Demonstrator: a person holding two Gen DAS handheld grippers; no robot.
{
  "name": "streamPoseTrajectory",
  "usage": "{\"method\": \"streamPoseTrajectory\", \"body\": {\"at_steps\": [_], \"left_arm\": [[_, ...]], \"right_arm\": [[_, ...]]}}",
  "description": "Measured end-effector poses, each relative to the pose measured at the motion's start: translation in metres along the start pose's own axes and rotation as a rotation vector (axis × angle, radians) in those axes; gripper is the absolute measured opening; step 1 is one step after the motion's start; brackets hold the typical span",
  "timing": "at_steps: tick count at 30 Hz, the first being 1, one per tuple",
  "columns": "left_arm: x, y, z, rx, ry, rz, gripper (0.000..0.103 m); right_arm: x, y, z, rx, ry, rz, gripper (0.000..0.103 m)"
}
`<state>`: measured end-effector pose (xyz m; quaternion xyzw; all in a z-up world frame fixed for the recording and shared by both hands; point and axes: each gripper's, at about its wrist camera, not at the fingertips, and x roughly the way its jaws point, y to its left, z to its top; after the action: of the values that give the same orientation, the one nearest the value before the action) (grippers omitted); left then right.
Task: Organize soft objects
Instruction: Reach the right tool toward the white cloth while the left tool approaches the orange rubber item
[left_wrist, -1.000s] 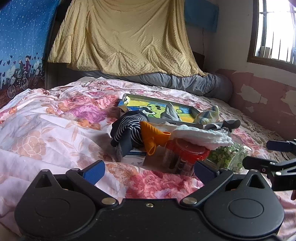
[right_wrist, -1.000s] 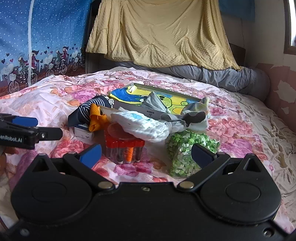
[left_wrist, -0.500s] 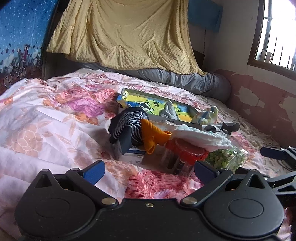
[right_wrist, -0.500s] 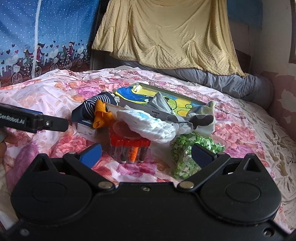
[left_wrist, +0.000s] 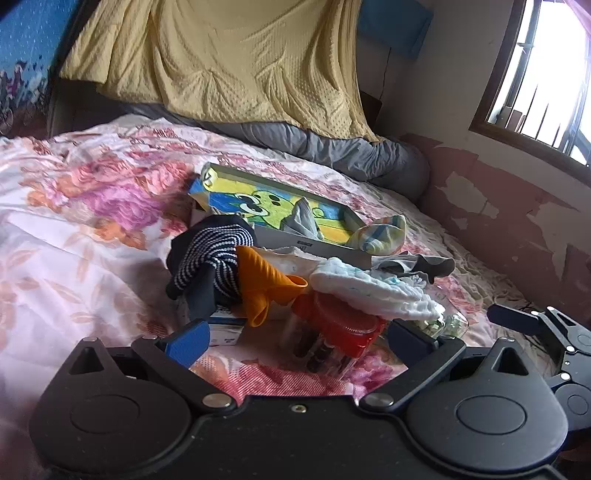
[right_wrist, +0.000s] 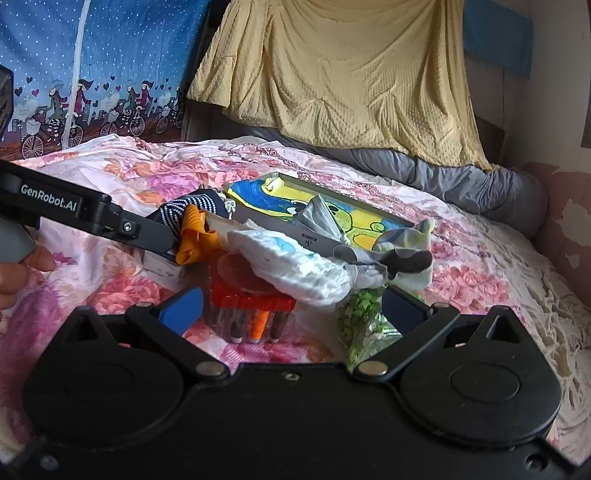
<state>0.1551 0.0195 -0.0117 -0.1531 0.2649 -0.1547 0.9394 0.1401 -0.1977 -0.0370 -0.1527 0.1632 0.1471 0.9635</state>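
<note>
Closing on the pile is the change to record: against the pictures a second back, both cameras now sit nearer the heap, which fills more of each frame, so the approach is under way and, in my judgement, no item has yet been picked.

The bed (right_wrist: 480, 266), under a floral quilt, fills the lower half of both views. A yellow blanket (right_wrist: 351, 74) hangs at upper centre. A cartoon-printed box (left_wrist: 266, 203) lies open at frame centre, a grey cloth inside it.

The soft objects are heaped just before that box: a white padded cloth (right_wrist: 295, 269) draped over a red-lidded jar (right_wrist: 251, 295); a striped navy garment (left_wrist: 214, 254) centre left; an orange cloth (left_wrist: 262, 288) touching it; grey socks (right_wrist: 399, 262) centre right; a pale striped sock (left_wrist: 384, 230) against the box rim. A bag of green pieces (right_wrist: 362, 317) lies beside the jar.

The left gripper (left_wrist: 297, 334) holds its jaws wide apart and empty, the jar between them. In the right wrist view it has moved in from the left edge, one finger now reaching the orange cloth; contact cannot be confirmed. The right gripper (right_wrist: 291, 304) is likewise spread wide, holding nothing.
</note>
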Motion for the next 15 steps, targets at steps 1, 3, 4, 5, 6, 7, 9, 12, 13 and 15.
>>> {"method": "streamPoseTrajectory", "body": {"at_steps": [1,3,4,5,6,7,9,12,13,15], "left_arm": [[0.003,0.001,0.001,-0.005,0.006,-0.005,0.102],[0.009,0.004,0.004,-0.013,0.018,-0.017,0.102],[0.013,0.005,0.005,-0.017,0.023,-0.022,0.102],[0.016,0.006,0.007,-0.023,0.028,-0.027,0.102],[0.021,0.008,0.008,-0.033,0.033,-0.035,0.102],[0.025,0.009,0.010,-0.043,0.037,-0.041,0.102],[0.032,0.012,0.013,-0.060,0.045,-0.052,0.102],[0.041,0.016,0.016,-0.082,0.055,-0.071,0.102],[0.044,0.017,0.017,-0.090,0.059,-0.075,0.102],[0.050,0.019,0.019,-0.109,0.070,-0.089,0.102]], "right_arm": [[0.002,0.000,0.000,-0.005,-0.002,0.000,0.103],[0.007,0.001,0.001,-0.022,-0.011,0.000,0.103],[0.009,0.001,0.002,-0.031,-0.015,-0.002,0.102],[0.011,0.001,0.002,-0.037,-0.018,-0.003,0.102],[0.014,0.001,0.003,-0.041,-0.023,-0.005,0.102],[0.016,0.000,0.003,-0.042,-0.030,-0.006,0.102],[0.021,-0.002,0.004,-0.045,-0.041,-0.013,0.103],[0.030,-0.005,0.008,-0.044,-0.049,-0.016,0.102],[0.034,-0.007,0.009,-0.045,-0.051,-0.014,0.102],[0.041,-0.010,0.012,-0.049,-0.055,-0.013,0.102]]}}
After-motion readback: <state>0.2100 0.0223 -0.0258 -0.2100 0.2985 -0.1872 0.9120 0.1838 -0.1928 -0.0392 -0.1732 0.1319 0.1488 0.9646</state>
